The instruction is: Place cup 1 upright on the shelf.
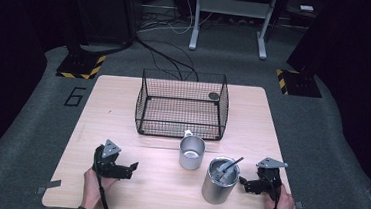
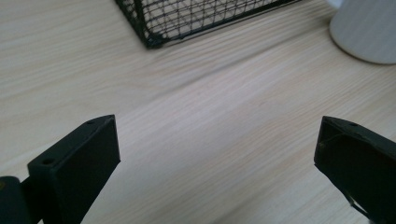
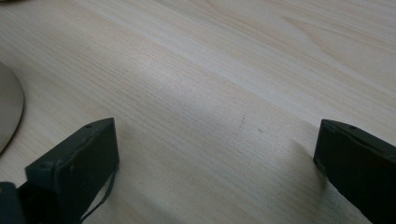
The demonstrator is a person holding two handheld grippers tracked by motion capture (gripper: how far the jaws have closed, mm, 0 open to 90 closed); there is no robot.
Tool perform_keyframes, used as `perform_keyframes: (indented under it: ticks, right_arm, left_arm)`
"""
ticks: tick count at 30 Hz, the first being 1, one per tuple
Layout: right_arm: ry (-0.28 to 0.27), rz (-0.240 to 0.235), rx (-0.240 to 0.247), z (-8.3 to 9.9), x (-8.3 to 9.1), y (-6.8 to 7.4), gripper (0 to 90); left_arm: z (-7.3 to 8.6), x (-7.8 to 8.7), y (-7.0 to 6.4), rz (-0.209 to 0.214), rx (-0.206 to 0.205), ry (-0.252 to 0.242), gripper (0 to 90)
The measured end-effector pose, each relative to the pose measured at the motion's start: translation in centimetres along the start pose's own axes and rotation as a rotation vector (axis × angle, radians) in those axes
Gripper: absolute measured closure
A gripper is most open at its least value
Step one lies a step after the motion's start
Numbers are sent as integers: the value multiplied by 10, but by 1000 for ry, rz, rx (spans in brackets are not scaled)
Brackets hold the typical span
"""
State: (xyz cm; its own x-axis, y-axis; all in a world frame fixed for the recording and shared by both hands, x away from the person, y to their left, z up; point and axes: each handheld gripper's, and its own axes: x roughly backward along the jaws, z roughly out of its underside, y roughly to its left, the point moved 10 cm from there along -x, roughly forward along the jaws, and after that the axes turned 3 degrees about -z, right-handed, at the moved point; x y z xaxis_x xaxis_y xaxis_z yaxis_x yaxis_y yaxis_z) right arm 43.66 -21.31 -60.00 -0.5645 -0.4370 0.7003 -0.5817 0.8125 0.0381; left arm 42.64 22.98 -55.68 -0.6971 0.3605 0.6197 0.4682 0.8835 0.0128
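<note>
Near the bench's front-right corner, right gripper (image 1: 245, 183) sits jaws spread, just right of the steel canister (image 1: 220, 181); left gripper (image 1: 129, 169), also spread, farther off.

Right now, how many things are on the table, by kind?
Wire basket: 1
Metal cups: 2, a small mug and a tall tumbler with a utensil standing in it
Utensil: 1
Small dark disc in the basket: 1
Grippers, jaws apart: 2, left gripper and right gripper
Total: 7
</note>
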Motion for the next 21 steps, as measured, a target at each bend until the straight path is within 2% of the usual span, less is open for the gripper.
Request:
perform_keyframes:
  ticks: [4,5,8,10,18,19,21]
  right_arm:
    - [1,1,-3,0,0,0,0]
    - [1,1,-3,0,0,0,0]
    - [1,0,-3,0,0,0,0]
    - [-1,3,-2,0,0,0,0]
    - [0,3,-3,0,0,0,0]
    - [0,3,-3,0,0,0,0]
    - [-1,3,-3,0,0,0,0]
  left_arm:
    - [-11,-5,-14,30,-26,-13,2]
    - [-15,-7,-19,42,-53,-13,2]
    - [-19,-12,-25,50,-63,-15,1]
    - [-25,-17,-33,77,-71,-16,1]
    - [-36,-24,-53,117,-107,-28,1]
    - [-39,-25,-58,144,-110,-30,1]
    - [-39,-25,-60,152,-110,-33,1]
